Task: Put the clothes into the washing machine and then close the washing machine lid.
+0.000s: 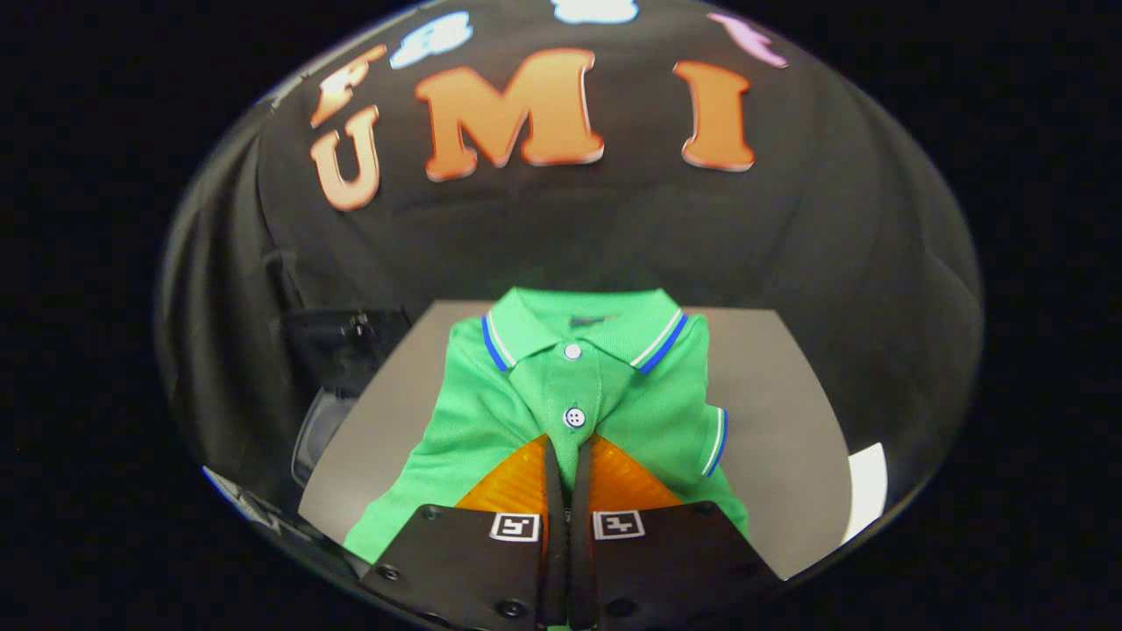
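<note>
Gripper view: one green polo shirt point(561, 394), folded, lies on one grey table point(789, 412). Two buttons show on its placket. The gripper point(568, 443) rests over the shirt's front, its two fingers drawn together, pinching a fold of the shirt just below the lower button.

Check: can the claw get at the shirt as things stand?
Probably yes. The claw hangs right over the folded green shirt, tips near its lower button, with nothing in between. But its fingers are nearly together, and I can't tell whether they pinch fabric; it may need to open first.
</note>
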`<state>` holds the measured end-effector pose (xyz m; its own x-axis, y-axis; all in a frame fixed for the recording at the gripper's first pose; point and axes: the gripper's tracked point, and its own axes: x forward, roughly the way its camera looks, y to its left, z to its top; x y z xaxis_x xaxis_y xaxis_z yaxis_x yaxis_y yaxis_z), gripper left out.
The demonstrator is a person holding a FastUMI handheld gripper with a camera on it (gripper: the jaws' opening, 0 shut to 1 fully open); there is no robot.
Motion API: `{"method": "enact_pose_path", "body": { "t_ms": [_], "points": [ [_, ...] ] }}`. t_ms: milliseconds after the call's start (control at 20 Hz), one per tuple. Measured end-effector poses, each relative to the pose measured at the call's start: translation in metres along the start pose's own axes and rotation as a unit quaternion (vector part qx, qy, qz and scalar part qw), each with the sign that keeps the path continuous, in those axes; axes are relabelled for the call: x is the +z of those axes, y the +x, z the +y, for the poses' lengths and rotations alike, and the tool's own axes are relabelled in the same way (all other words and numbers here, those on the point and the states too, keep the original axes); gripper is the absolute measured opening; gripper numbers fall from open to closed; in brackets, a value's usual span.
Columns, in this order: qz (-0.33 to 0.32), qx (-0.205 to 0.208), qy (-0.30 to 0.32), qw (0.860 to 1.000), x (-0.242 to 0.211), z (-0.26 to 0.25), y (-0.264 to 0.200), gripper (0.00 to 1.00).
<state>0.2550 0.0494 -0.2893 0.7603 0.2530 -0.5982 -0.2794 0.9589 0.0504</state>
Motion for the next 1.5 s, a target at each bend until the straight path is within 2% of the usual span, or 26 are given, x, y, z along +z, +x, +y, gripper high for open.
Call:
{"method": "enact_pose_path", "body": {
  "t_ms": [100, 200, 350, 450, 600, 800, 950, 1100, 1500],
  "points": [
    [-0.085, -0.021, -0.011, 0.996, 0.007, -0.001, -0.006, 0.08],
    [-0.137, -0.042, -0.009, 0.990, 0.014, 0.000, -0.002, 0.08],
    [-0.197, -0.042, 0.050, 0.978, 0.024, 0.009, -0.030, 0.08],
    [-0.243, -0.048, 0.062, 0.967, 0.041, 0.018, -0.058, 0.08],
    [-0.280, -0.072, 0.011, 0.957, 0.054, 0.035, -0.101, 0.08],
    [-0.315, -0.086, -0.037, 0.944, 0.079, 0.091, -0.158, 0.08],
    [-0.338, -0.077, -0.040, 0.937, 0.101, 0.150, -0.172, 0.08],
    [-0.340, -0.054, -0.025, 0.939, 0.108, 0.207, -0.163, 0.08],
    [-0.314, 0.051, -0.013, 0.948, 0.103, 0.350, -0.093, 0.08]
  ]
}}
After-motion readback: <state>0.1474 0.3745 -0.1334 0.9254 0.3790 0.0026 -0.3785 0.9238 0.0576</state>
